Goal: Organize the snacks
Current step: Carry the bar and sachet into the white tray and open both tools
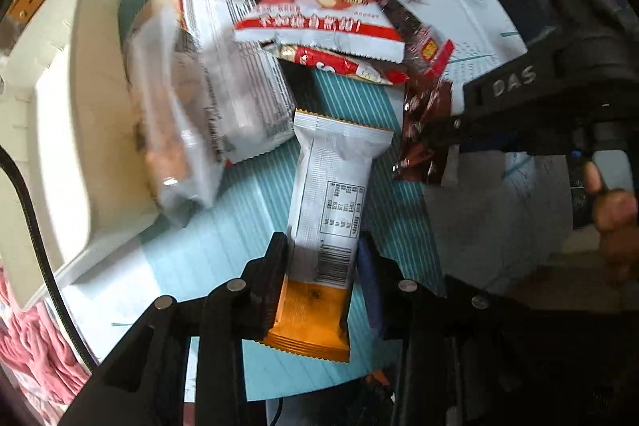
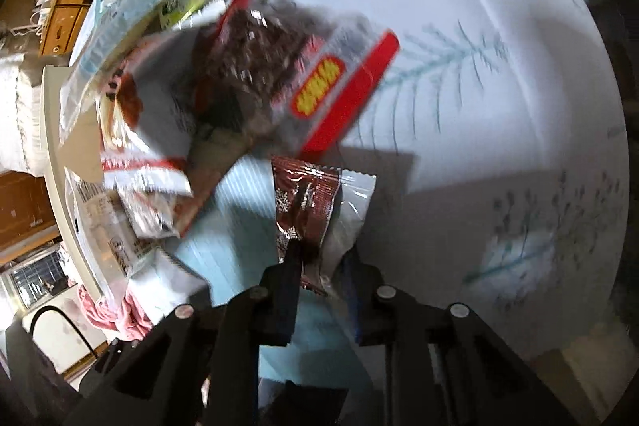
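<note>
My left gripper point(image 1: 321, 258) is shut on a white and orange snack bar point(image 1: 331, 202), held lengthwise above the tablecloth, its orange end nearest the camera. Behind it lies a pile of snack packets point(image 1: 315, 18), with a red and white packet on top. My right gripper point(image 2: 319, 266) is shut on a dark brown foil snack packet point(image 2: 307, 206) with a clear edge. That same brown packet point(image 1: 423, 134) and the right gripper's black body point(image 1: 519, 94) show at the right of the left wrist view. A clear and red packet of dark pieces point(image 2: 287, 78) lies just beyond.
A white open box point(image 1: 68, 130) stands left of the pile. The tablecloth point(image 2: 499, 106) is white with teal leaf prints and a striped teal patch. A person's hand point(image 1: 611, 210) holds the right gripper. Pink cloth point(image 1: 36, 346) hangs at the lower left.
</note>
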A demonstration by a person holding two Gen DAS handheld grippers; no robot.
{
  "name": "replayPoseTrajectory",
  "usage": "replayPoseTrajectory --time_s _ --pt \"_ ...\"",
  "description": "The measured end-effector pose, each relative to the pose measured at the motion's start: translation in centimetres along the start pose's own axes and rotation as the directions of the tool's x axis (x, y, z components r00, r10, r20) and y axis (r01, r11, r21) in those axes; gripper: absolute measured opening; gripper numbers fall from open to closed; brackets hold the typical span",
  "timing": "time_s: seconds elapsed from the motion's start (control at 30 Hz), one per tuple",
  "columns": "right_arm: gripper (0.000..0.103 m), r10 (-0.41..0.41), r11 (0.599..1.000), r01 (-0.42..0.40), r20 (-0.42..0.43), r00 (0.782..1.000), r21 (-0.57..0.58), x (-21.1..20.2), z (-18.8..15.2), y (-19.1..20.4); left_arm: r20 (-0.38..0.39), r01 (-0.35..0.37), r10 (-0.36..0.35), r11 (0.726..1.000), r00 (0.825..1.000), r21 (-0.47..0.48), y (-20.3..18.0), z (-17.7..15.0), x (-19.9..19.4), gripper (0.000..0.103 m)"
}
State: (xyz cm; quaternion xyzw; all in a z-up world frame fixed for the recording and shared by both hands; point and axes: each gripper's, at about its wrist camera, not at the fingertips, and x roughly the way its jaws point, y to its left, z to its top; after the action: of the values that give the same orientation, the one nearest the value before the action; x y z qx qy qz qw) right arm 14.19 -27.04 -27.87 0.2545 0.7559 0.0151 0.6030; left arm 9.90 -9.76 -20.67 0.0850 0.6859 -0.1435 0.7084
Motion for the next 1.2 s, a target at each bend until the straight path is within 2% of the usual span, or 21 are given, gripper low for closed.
replayPoseTrajectory --time_s 0.1,0.27,0.33,0.47,0.63,0.87,0.97,1.2 --pt "0.018 0.016 1.000 -0.016 -0.012 1.000 0.025 -0.2 -1.0 0.1 0.052 0.013 -0.015 0.999 0.999 0.031 0.7 -0.4 -2.2 0.033" --pt "0.018 -0.005 1.000 0.004 0.025 1.000 0.022 -0.9 -3.0 2.3 0.151 0.035 -0.043 0.998 0.988 0.053 2.5 -1.2 -5.8 0.033" --pt "0.018 -0.003 1.000 0.002 0.042 0.999 0.025 -1.2 -3.8 3.2 0.201 0.039 -0.053 0.997 0.978 0.072 3.7 -1.8 -7.7 0.033" --pt "0.018 0.020 0.999 -0.025 0.086 0.996 0.049 -1.8 -6.0 5.7 0.291 -0.011 -0.014 0.996 0.957 0.085 7.0 -3.3 -9.5 0.033" --pt "0.018 0.039 0.998 -0.046 0.163 0.986 0.039 -2.7 -8.7 9.7 0.343 -0.022 -0.002 0.998 0.939 0.065 12.2 -5.0 -10.9 0.033" --pt "0.018 0.075 0.997 -0.071 0.282 0.956 -0.025 -3.4 -11.0 16.7 0.397 -0.058 0.028 0.996 0.918 0.062 19.0 -6.3 -12.0 0.033" --pt "0.018 0.109 0.993 -0.093 0.327 0.939 -0.066 -3.8 -11.4 18.6 0.414 -0.009 -0.002 1.000 0.910 0.026 22.4 -6.0 -12.5 0.033" --pt "0.019 0.217 0.972 -0.166 0.380 0.899 -0.163 -2.3 -12.3 24.1 0.464 -0.002 0.016 1.000 0.886 -0.029 27.2 -4.7 -13.6 0.034"
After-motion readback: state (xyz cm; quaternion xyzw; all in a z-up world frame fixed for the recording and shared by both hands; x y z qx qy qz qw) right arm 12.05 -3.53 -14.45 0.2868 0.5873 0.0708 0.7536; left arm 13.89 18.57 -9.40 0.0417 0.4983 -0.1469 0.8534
